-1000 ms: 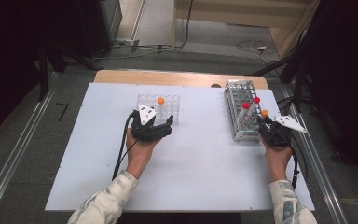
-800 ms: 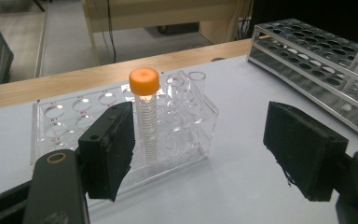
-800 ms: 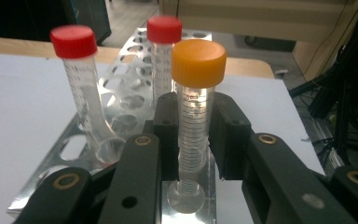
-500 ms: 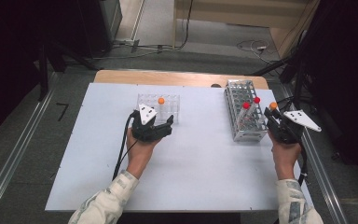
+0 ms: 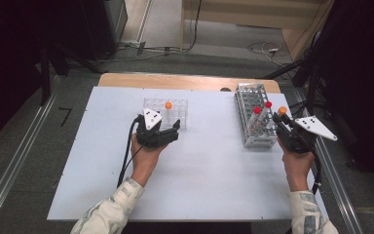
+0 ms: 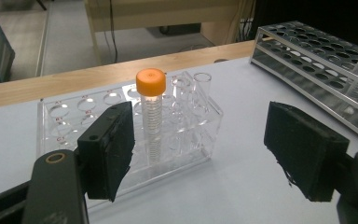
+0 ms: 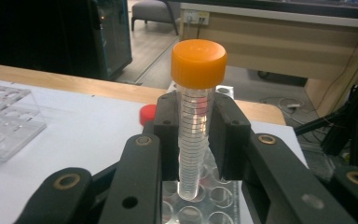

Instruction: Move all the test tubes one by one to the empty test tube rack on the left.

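Observation:
My right gripper [image 7: 196,140] is shut on a clear tube with an orange cap [image 7: 196,126], held upright above the metal wire rack [image 5: 253,117]; the same orange-capped tube [image 5: 282,112] sits at the rack's right edge in the high view, with the right gripper [image 5: 283,127] below it. Two red-capped tubes [image 5: 262,108] stand in that rack. My left gripper [image 5: 168,132] rests on the table, open, just in front of the clear plastic rack [image 5: 168,109]. That clear plastic rack [image 6: 70,121] holds one orange-capped tube [image 6: 151,112]; nothing lies between the left gripper's [image 6: 200,154] jaws.
The white table top [image 5: 199,175] ends at a wooden strip [image 5: 175,81] along the far side. Cables and dark stands crowd the floor beyond the table's right edge. The metal rack [image 6: 317,60] lies to the right in the left gripper view.
My right gripper has risen and moved right, lifting the orange-capped tube out of the metal rack. The left hand has stayed still.

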Motion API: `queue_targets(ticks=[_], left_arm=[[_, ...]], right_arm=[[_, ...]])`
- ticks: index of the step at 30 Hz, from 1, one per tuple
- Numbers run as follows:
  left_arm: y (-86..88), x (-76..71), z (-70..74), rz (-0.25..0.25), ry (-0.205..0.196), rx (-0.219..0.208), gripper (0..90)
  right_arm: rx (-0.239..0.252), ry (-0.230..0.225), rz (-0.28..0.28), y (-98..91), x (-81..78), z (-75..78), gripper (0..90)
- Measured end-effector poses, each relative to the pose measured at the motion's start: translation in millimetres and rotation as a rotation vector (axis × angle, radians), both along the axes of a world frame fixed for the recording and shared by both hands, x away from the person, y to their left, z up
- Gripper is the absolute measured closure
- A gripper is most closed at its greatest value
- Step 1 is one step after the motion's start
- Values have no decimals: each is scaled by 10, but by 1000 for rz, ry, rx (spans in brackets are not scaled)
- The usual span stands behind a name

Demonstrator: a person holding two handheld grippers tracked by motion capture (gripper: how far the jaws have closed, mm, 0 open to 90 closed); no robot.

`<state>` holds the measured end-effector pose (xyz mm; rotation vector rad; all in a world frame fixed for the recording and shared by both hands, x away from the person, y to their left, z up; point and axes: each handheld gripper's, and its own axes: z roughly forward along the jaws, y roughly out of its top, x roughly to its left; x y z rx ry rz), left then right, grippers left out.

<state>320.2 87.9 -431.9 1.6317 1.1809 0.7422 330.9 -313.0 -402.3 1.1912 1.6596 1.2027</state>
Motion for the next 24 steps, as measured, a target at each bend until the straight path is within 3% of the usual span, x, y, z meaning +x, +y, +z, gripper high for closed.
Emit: queue_targets(ticks=[10, 24], left_arm=[[14, 8, 3, 2, 2, -9, 238], [33, 11, 11, 8, 4, -25, 220]], right_arm=[[-12, -2, 65, 185, -112, 46, 712], [-45, 16, 182, 717, -91, -31, 713]])
